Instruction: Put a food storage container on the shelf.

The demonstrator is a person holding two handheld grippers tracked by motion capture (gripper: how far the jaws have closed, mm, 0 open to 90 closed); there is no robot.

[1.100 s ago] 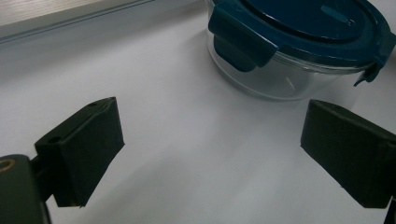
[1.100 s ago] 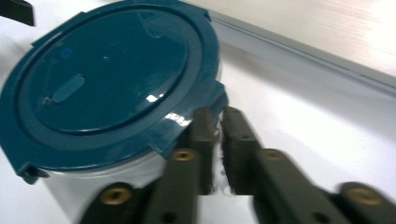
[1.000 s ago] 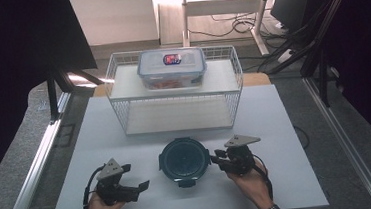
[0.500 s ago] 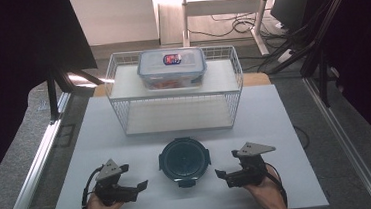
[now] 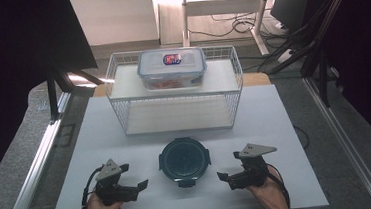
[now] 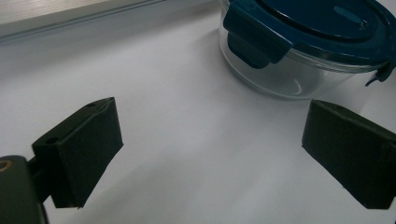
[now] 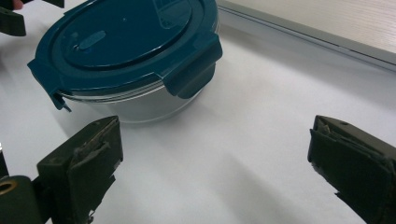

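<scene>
Sitting under everything is the white counter [image 5: 285, 126], and it's the biggest thing around. Next in size is the white wire rack [image 5: 175, 93] at the far side of it, with a flat shelf on top and another level below. On the top shelf sits a rectangular clear container [image 5: 171, 68] with its lid on and a red and blue label on the lid; something reddish-orange shows through the wall, can't tell what it is. The lower level of the rack looks bare from the high view.

Closer to the person, right between the two hands, is the round glass container [image 5: 184, 158] with a dark teal lid [image 7: 126, 39] on top. Its latch flaps are folded down along the rim, and in both claw views the glass wall under the lid looks clear, so nothing visible inside as far as I can tell. It stands on the counter by itself, nobody touching it.

The left claw [image 5: 139, 186] rests near its left, jaws wide apart with only bare counter between them. The right claw [image 5: 225, 176] sits to its right, jaws just been opening and now spread wide, nothing between them, pointed at the container but apart from it
</scene>
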